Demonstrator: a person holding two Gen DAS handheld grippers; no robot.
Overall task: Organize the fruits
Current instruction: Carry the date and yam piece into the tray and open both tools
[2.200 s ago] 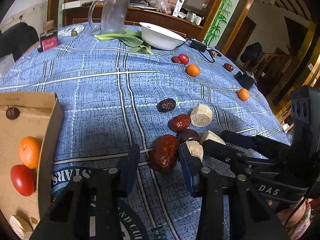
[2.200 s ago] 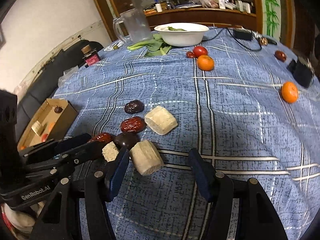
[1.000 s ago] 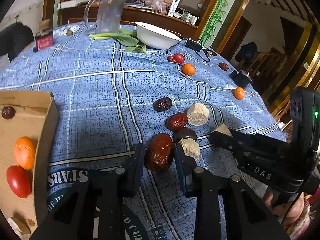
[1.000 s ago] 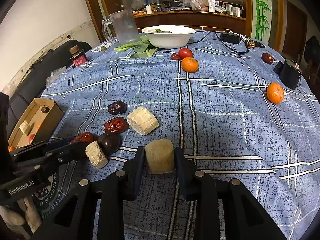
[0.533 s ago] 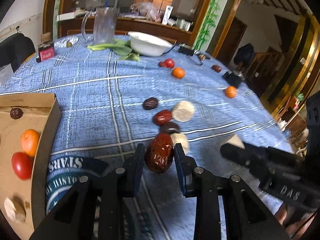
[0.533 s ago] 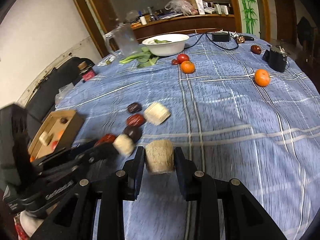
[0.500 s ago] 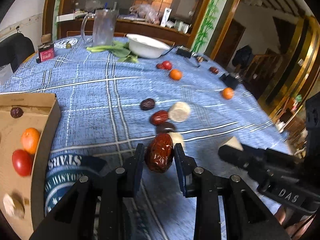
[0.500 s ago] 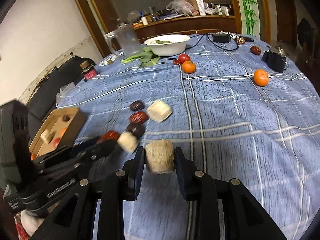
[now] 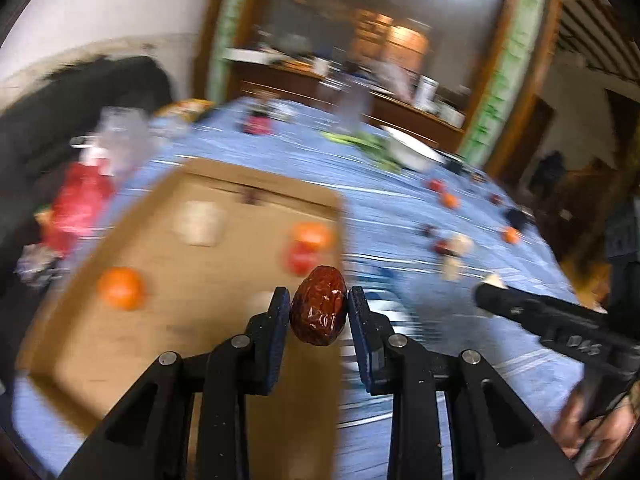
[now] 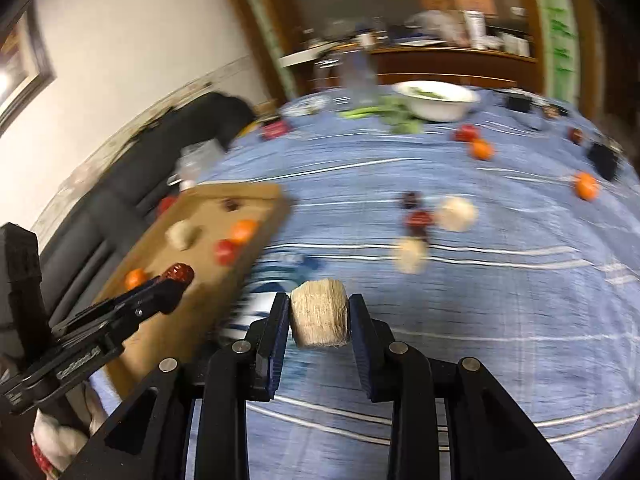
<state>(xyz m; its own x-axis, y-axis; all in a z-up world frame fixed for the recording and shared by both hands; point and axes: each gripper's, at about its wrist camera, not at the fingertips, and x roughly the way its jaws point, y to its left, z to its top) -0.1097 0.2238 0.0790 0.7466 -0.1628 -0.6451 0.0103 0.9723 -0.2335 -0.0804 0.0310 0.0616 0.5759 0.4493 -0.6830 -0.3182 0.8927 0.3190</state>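
1. Left gripper [image 9: 319, 310] has its black jaws clamped on a wrinkled dark-red dried date [image 9: 319, 311], carried in the air over the near edge of the shallow brown cardboard box [image 9: 236, 178].
2. Right gripper [image 10: 319, 312] squeezes a pale beige fibrous cylinder chunk [image 10: 319, 312] between its jaws, up above the blue checked tablecloth [image 10: 500, 288], just right of the box.
3. Inside the box, blurred by motion: a round orange tangerine [image 9: 121, 287] at the left, a second orange fruit [image 9: 314, 236] touching a red tomato [image 9: 301, 258] near the right wall, and a pale beige chunk [image 9: 199, 222] further back.
4. From the right wrist view, the left gripper shows at lower left with the date at its tip, over the box.
5. Out on the cloth, a small cluster waits: two dark dates [image 10: 416, 210] beside two more pale chunks [image 10: 456, 213].
6. Further back sit a red tomato and orange tangerine pair [image 10: 474, 142], and a lone tangerine [image 10: 586, 186] toward the right edge.
7. At the far end stands a white bowl [image 10: 438, 102] with green leafy stalks [image 10: 384, 114] beside it.
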